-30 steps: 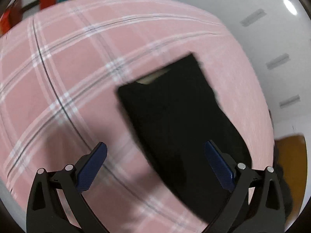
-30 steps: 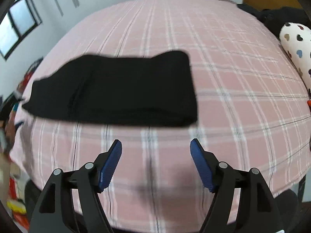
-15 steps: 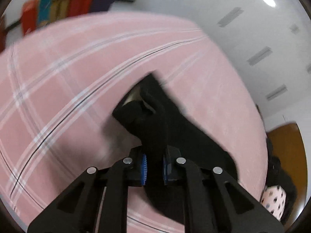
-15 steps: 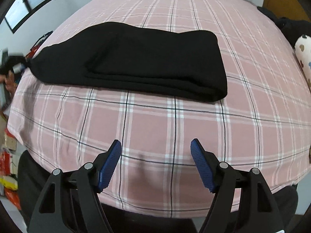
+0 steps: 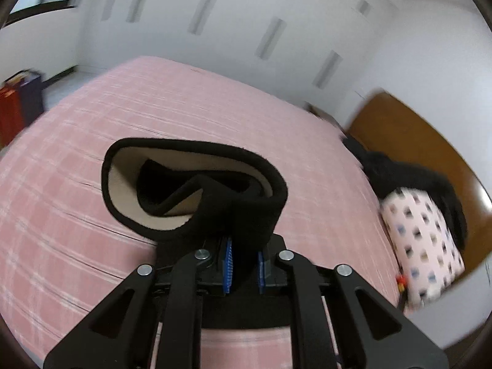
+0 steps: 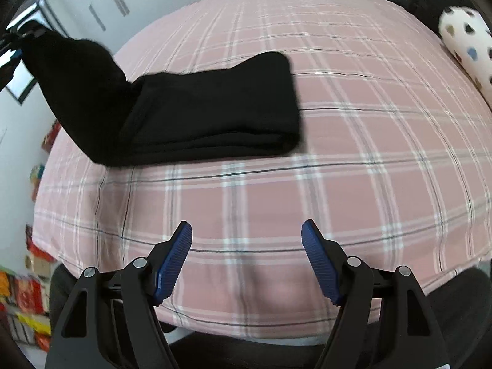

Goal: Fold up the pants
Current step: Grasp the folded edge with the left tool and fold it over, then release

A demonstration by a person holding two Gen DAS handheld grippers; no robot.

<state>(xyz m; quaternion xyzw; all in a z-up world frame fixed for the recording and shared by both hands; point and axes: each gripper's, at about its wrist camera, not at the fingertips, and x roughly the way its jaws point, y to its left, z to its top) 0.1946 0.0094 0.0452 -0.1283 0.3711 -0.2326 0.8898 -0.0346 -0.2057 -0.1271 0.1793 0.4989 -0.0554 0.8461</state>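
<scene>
My left gripper [image 5: 244, 266] is clamped on the black pants [image 5: 240, 212], its blue pads [image 5: 227, 264] pinching the fabric from both sides. The end I hold is lifted off the bed [image 5: 153, 117]; it curls open in front of the camera, showing a pale cream lining inside the black outer cloth.

From my right wrist view, the rest of the pants [image 6: 215, 113] lies folded lengthwise on the pink plaid bed [image 6: 353, 169], stretching across its far half. The left end rises steeply toward the upper left, where the left gripper [image 6: 18, 40] is only partly visible at the edge of the picture. The right end lies flat on the sheet.

My right gripper [image 6: 246, 261] has its jaws spread wide with nothing between them. It hangs over the near edge of the bed, well apart from the pants.

At the far right of the bed, a white pillow [image 6: 464, 43] with dark heart spots lies beside a heap of dark cloth [image 5: 409, 178], against a brown headboard [image 5: 424, 141]. I see no containers holding anything; coloured boxes [image 6: 33, 292] off the bed's left side are too blurred to read.
</scene>
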